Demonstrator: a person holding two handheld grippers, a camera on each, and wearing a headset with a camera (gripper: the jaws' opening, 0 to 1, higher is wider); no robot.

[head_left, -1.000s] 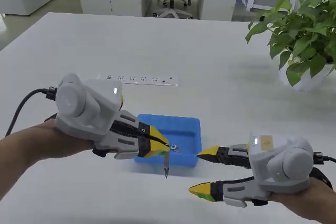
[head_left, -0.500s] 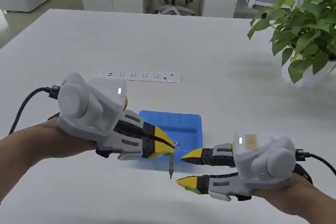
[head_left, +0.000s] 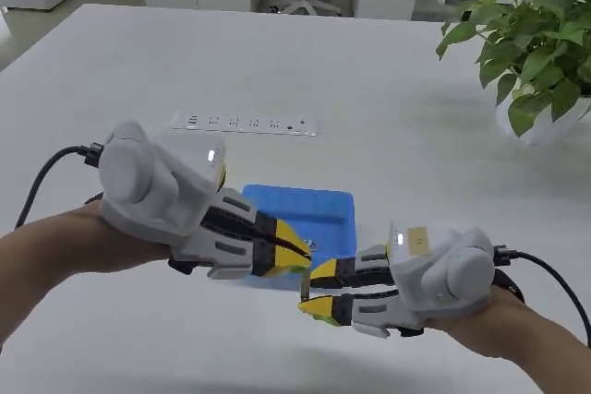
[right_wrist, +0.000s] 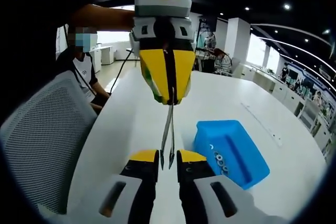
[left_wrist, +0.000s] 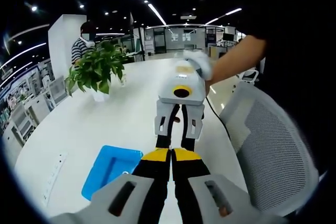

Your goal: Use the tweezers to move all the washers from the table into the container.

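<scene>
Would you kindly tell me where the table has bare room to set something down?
Bare: the wide stretch of table between the power strip and the plant, and the band beyond the power strip. Crowded: at the blue container's near edge, where the left tool, its tweezers and the right tool meet.

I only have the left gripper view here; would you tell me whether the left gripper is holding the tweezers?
Observer: Yes, the right gripper view shows the left gripper shut on the tweezers.
Operator: Where do their tips point?
Observer: They sit between the open jaws of the right gripper.
Operator: Are any washers in the container?
Observer: Several washers lie inside the blue container.
</scene>
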